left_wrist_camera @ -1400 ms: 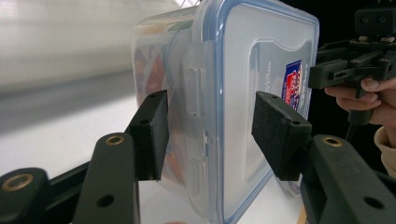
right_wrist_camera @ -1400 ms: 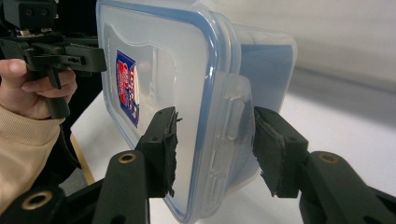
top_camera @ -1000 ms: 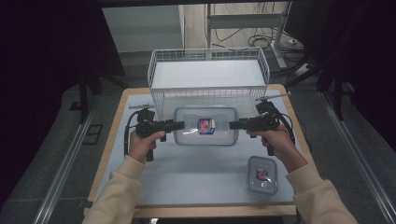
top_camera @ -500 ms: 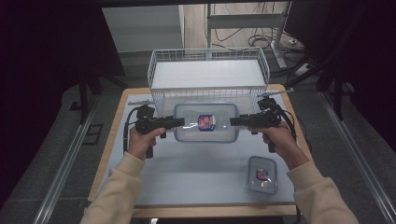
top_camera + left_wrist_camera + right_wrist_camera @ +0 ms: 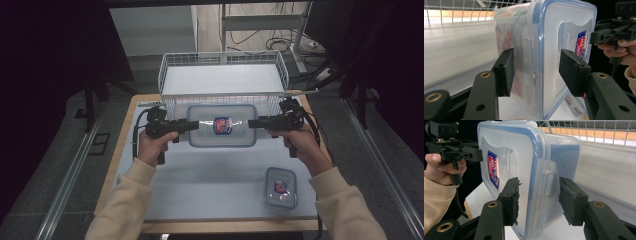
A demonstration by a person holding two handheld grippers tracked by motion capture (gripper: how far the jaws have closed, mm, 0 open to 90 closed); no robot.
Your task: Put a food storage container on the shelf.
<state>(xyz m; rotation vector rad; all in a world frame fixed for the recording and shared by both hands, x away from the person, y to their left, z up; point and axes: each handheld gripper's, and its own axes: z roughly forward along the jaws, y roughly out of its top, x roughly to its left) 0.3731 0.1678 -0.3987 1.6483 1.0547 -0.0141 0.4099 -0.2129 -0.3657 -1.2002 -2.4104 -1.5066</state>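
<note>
A large clear container with a blue-edged lid and a red-and-blue label hangs between my two grippers, just in front of the wire basket. My left gripper is shut on its left end and my right gripper on its right end. In the left gripper view the container stands on edge, and the left gripper has one pad on its body and one on its lid, astride the latch flap. The right gripper clamps the container the same way at the other latch.
A white wire basket stands at the table's far edge, right behind the held container. A small lidded container with the same label lies near the front right on the pale mat. Dark floor and metal rails flank the table.
Both grippers and the large container between them have shifted slightly away from the person, toward the basket. The grip on both ends is the same.
</note>
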